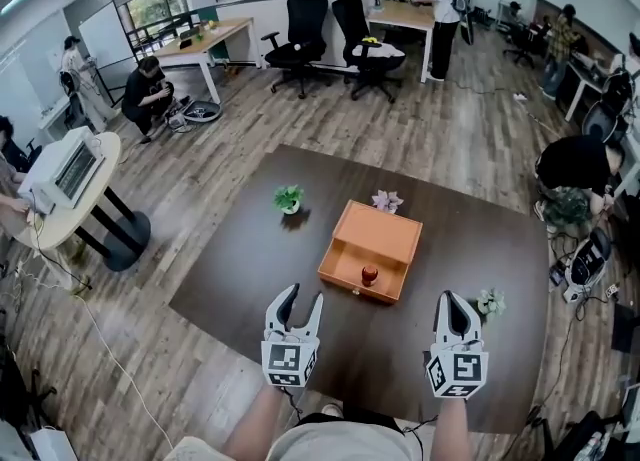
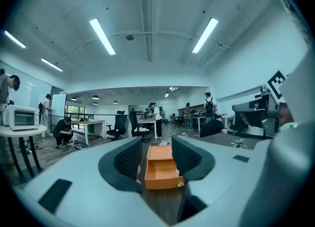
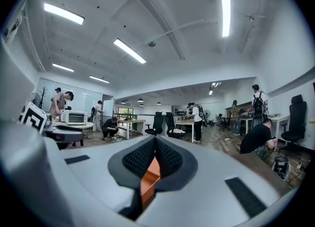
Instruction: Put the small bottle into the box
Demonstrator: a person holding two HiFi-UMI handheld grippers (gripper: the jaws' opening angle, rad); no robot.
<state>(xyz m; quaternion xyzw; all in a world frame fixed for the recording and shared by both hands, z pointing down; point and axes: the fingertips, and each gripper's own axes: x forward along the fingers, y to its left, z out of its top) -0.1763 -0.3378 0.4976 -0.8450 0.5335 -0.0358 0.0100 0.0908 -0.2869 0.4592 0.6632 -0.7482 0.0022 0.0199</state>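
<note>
An orange box (image 1: 371, 249) lies open in the middle of the dark table (image 1: 230, 269). A small red bottle (image 1: 369, 275) stands inside it, near its front wall. My left gripper (image 1: 303, 299) hovers near the table's front edge, left of the box, its jaws open with nothing between them. In the left gripper view the box (image 2: 160, 169) shows between the spread fingers (image 2: 129, 159), further ahead. My right gripper (image 1: 452, 301) is at the front right, its jaws shut and empty. The right gripper view shows a corner of the box (image 3: 149, 179) below the closed pads (image 3: 140, 158).
Three small potted plants stand on the table: a green one (image 1: 289, 199) at the back left, a pink one (image 1: 387, 200) behind the box, a white one (image 1: 490, 301) beside my right gripper. Office chairs, desks and people lie beyond; a round table (image 1: 70, 199) with a microwave is at left.
</note>
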